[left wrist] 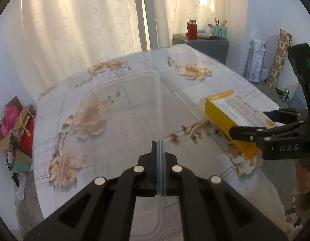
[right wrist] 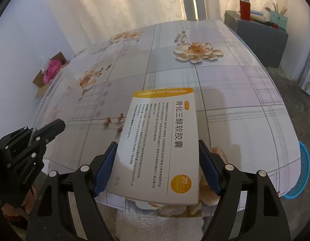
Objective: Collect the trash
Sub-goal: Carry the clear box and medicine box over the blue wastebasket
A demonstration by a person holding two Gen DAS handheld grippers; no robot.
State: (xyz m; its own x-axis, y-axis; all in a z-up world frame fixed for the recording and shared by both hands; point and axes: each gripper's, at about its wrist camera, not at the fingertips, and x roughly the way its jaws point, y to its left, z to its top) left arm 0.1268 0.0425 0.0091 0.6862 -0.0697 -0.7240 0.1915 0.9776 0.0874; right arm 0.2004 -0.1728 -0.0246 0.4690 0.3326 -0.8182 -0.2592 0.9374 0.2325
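A clear plastic lid [left wrist: 118,108] is held up on edge over the flowered table [left wrist: 134,64]. My left gripper [left wrist: 158,146] is shut on the lid's thin rim. The lid also shows faintly in the right wrist view as a see-through sheet [right wrist: 60,92] rising from the left gripper [right wrist: 54,127]. A yellow and white medicine box [right wrist: 161,140] sits between the blue pads [right wrist: 106,166] of my right gripper [right wrist: 157,160], which is shut on its two long sides. In the left wrist view that box [left wrist: 235,110] hangs tilted above the table's right side in the right gripper [left wrist: 249,120].
An open cardboard box [left wrist: 10,118] with pink stuff stands on the floor at the left. A grey cabinet [left wrist: 203,44] with a red mug is beyond the table. Cartons [left wrist: 257,60] lean on the right wall. A blue round object [right wrist: 301,172] sits below the table's right edge.
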